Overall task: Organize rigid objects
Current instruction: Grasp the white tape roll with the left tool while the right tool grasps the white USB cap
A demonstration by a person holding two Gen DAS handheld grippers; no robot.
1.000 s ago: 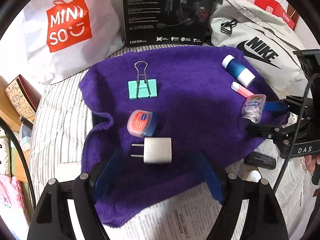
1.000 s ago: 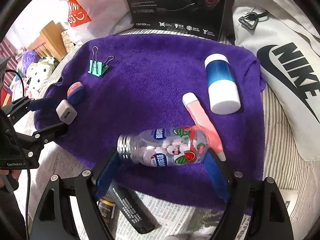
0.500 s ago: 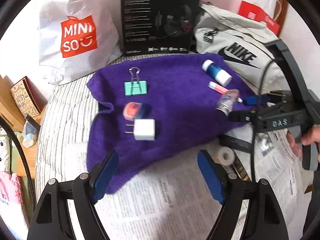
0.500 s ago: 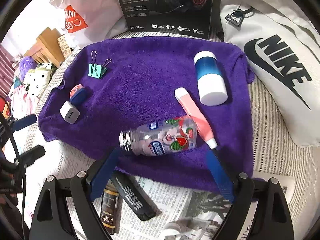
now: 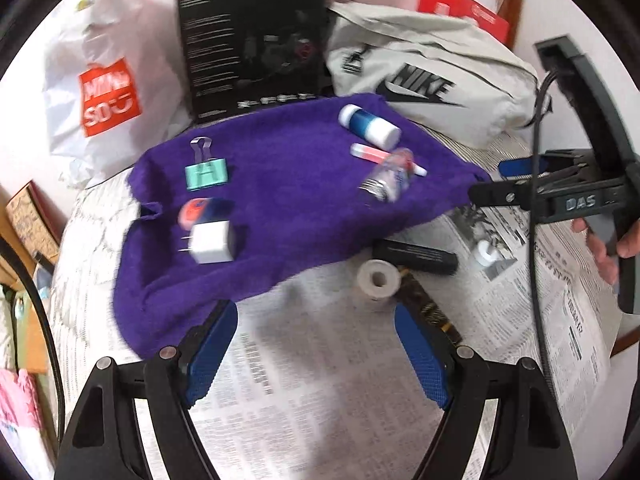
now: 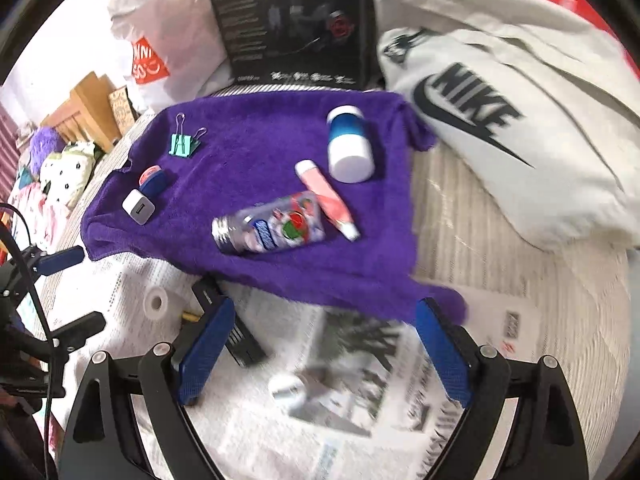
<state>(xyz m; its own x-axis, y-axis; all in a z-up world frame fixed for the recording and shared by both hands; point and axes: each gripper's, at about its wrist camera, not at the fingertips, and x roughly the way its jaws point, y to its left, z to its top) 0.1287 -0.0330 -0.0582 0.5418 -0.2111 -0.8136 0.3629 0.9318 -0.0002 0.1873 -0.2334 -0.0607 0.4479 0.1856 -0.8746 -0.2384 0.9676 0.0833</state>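
Note:
A purple towel (image 5: 288, 184) (image 6: 272, 144) holds a green binder clip (image 5: 206, 172) (image 6: 183, 145), a small red-lidded tin (image 5: 198, 210) (image 6: 151, 176), a white charger plug (image 5: 212, 243) (image 6: 139, 207), a candy bottle (image 5: 386, 178) (image 6: 272, 229), a pink tube (image 5: 378, 154) (image 6: 326, 196) and a blue-and-white bottle (image 5: 370, 125) (image 6: 349, 144). My left gripper (image 5: 316, 354) is open and empty over the newspaper, short of the towel. My right gripper (image 6: 322, 350) is open and empty at the towel's near edge; it also shows in the left wrist view (image 5: 496, 182).
On the newspaper (image 5: 320, 400) lie a white tape roll (image 5: 378, 280) (image 6: 156, 302), a black stick-shaped case (image 5: 416, 256) (image 6: 230, 328), a brown tube (image 5: 426, 306) and a small white cap (image 6: 288, 390). Behind the towel stand a Miniso bag (image 5: 108, 100), a black headset box (image 5: 252, 40) and a Nike bag (image 6: 500, 128).
Both grippers have pulled back and up from the towel. The left one left the charger plug behind; the right one left the candy bottle lying on the towel.

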